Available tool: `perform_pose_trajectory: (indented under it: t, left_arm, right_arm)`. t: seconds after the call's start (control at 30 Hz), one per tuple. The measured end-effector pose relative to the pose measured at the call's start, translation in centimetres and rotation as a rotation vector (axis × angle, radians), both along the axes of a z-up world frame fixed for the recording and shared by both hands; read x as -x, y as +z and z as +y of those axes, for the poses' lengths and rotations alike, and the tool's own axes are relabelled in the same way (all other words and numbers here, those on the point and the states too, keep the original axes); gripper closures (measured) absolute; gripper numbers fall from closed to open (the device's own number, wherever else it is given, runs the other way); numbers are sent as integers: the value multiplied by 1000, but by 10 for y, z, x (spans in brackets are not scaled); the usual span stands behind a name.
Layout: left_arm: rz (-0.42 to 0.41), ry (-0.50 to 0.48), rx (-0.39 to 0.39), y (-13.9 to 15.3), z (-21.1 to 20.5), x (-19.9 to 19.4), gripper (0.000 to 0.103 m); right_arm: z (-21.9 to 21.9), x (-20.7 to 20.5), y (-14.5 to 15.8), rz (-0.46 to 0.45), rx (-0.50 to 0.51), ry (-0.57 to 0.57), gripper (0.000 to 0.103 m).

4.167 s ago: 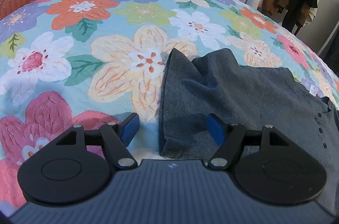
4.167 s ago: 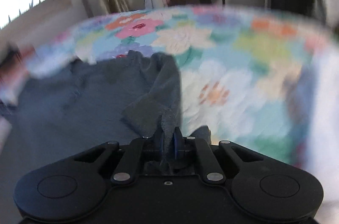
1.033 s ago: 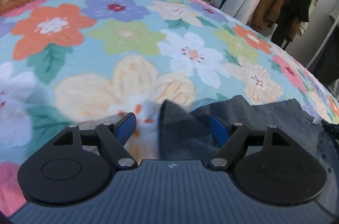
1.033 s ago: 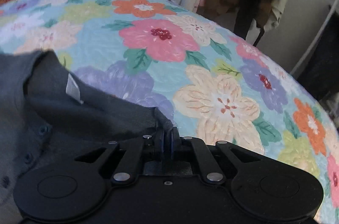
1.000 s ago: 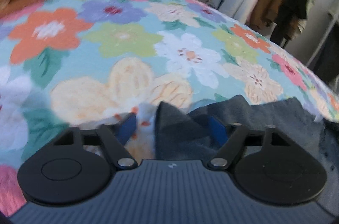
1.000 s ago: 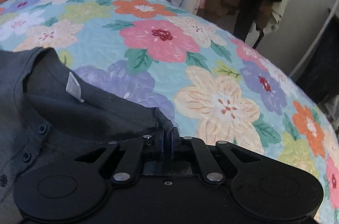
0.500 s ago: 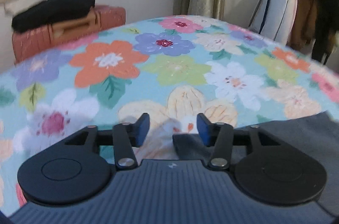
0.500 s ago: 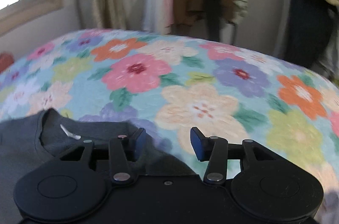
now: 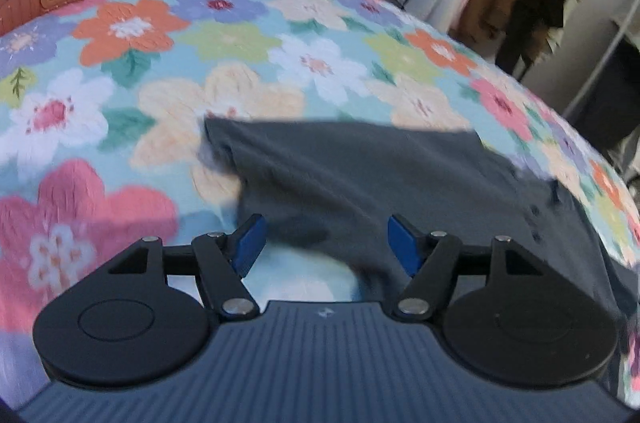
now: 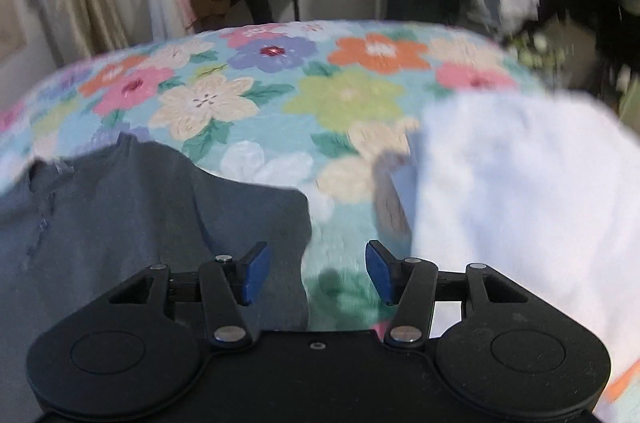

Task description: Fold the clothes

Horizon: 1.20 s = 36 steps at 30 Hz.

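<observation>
While both tools free: left gripper (image 9: 322, 243) and right gripper (image 10: 316, 273) jaws opening, nothing pinched. Grey button-front shirt (image 9: 360, 175) flat on floral bedspread (image 9: 224, 39), just ahead of fingers. Next regrasp wants pinching edge corners evenly; white cloth (image 10: 512, 191) right of right gripper, best avoided.

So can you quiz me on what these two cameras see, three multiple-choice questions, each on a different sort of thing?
1. Where does the grey shirt lie?
A. on the floral bedspread
B. on the suitcase
C. on a hanger

2. What colour are the gripper pads?
A. red
B. blue
C. white

3. What is the right gripper doing?
A. clamping the shirt
C. gripping the white cloth
B. standing apart, holding nothing

Answers: 1 A, the shirt is spread on the flowers. 2 B, both pairs show blue. 3 B, its jaws are opening with nothing pinched; shirt edge and bedspread lie beneath.
</observation>
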<state>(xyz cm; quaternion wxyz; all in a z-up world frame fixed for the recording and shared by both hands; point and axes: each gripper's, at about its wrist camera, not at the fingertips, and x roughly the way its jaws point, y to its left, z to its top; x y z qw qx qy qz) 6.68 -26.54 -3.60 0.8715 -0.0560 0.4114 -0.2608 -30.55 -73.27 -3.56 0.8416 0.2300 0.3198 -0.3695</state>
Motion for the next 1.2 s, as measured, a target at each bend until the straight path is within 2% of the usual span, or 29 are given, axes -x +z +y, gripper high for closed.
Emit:
perform_pose_trajectory:
  t: [0.07,0.13,0.2,0.23,0.3,0.33,0.4,0.47,0.5,0.53,0.57,0.63,0.7,0.8,0.9,0.97,1.0,1.03,1.07,1.1,1.2]
  left_arm:
    - [26,-6,-6,0,2,15,36]
    - [60,-5,-6,-2,8,32,36]
    - [78,-6,-12,-3,16,50,36]
    - [81,-4,-22,-4,21,61,36]
    - [105,22,-36,-9,34,77,36]
    - [121,35,-40,-11,40,84,36]
    - [143,55,-59,-15,50,95,36]
    - [127,57,-104,-17,51,100,36]
    - [106,54,-133,-17,49,101,36]
    - [87,57,-161,-17,45,100,36]
    - [86,59,-168,-16,43,99,36]
    - [107,66,-137,-16,44,96,36]
    - [129,65,-112,-15,46,96,36]
    - [142,64,-111,-15,48,97,36]
    - [144,66,-105,-15,48,97,36]
    - [158,66,-95,-16,48,98,36]
    - [162,65,-92,-16,48,100,36]
    - [166,65,-89,-17,48,101,36]
    - [170,64,-86,-17,48,102,36]
    - [171,68,-89,-17,48,104,36]
    - [168,69,-96,-13,51,113,36]
  right_arm:
    - [-9,-1,-6,-69,-56,-11,45]
    - [-12,-14,-12,-113,-58,18,43]
    - [-16,-34,-23,-78,-56,73,42]
    - [-15,-44,-27,-50,-34,97,57]
    - [-11,-59,-29,15,26,142,100]
    - [-7,-64,-26,51,64,164,100]
    - [7,-62,-11,99,251,157,100]
    - [8,-67,-7,146,324,175,99]
    - [8,-70,-6,169,357,185,93]
    - [0,-73,-8,196,336,165,86]
    - [-8,-75,-12,218,319,120,83]
    - [-22,-67,-12,209,253,20,76]
    - [-23,-46,-6,110,151,-30,71]
    - [-4,-5,-1,-34,45,-92,48]
    - [19,17,-16,-64,-30,-73,48]
    - [26,17,-33,-24,-82,-38,48]
    - [29,14,-40,-4,-65,-23,54]
    - [34,10,-44,14,-1,19,82]
    - [40,6,-46,30,68,63,90]
    - [49,3,-46,61,152,111,93]
    - [66,1,-40,160,323,155,94]
